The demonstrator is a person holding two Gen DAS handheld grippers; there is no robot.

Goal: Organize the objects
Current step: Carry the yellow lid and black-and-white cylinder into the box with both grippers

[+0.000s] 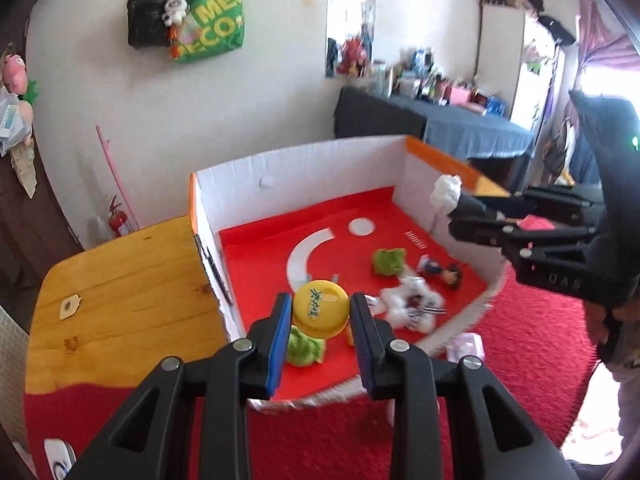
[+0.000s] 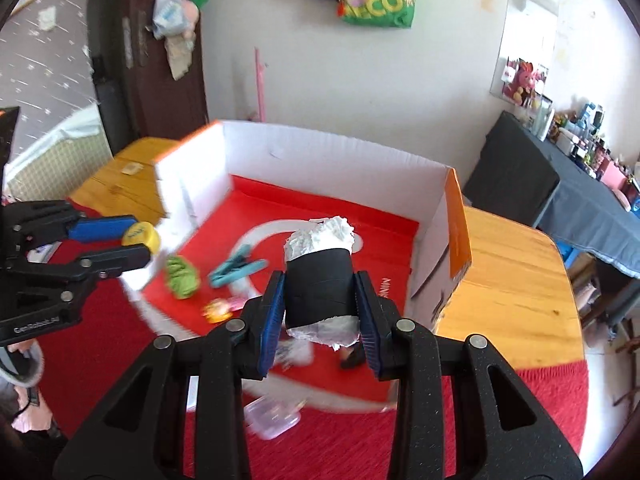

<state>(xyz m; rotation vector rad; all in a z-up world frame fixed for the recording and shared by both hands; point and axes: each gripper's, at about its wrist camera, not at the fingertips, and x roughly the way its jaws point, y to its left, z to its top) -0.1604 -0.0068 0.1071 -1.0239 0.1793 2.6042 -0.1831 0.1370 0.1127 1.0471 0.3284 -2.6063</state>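
1. Holding two things, one per hand: your left tongs [image 1: 320,322] are clamped on one yellow cap [image 1: 319,314], and your right tongs [image 2: 320,316] are clamped on one black roll [image 2: 320,282] stuffed with white paper.
2. Both held things hang above the open box [image 1: 304,168], not inside it.
3. In the box you have two green plush lumps [image 1: 389,261], one white fluffy toy [image 1: 412,306], one small dark-haired figure [image 1: 442,271], one teal clip [image 2: 236,267] and one yellow-pink trinket [image 2: 218,310], blurred.
4. One clear plastic case [image 2: 272,420] lies outside, just by the box's near edge.
5. The cap is a smooth, round plastic disc with green writing; the roll is a matte cylinder; the box is white cardboard with orange outsides and a red liner.
6. The box sits between two glossy wooden counter tops [image 1: 120,300], on a shaggy red rug [image 1: 520,340].
7. One green bag [image 1: 210,20] and one black bag [image 1: 150,16] hang on the white wall.
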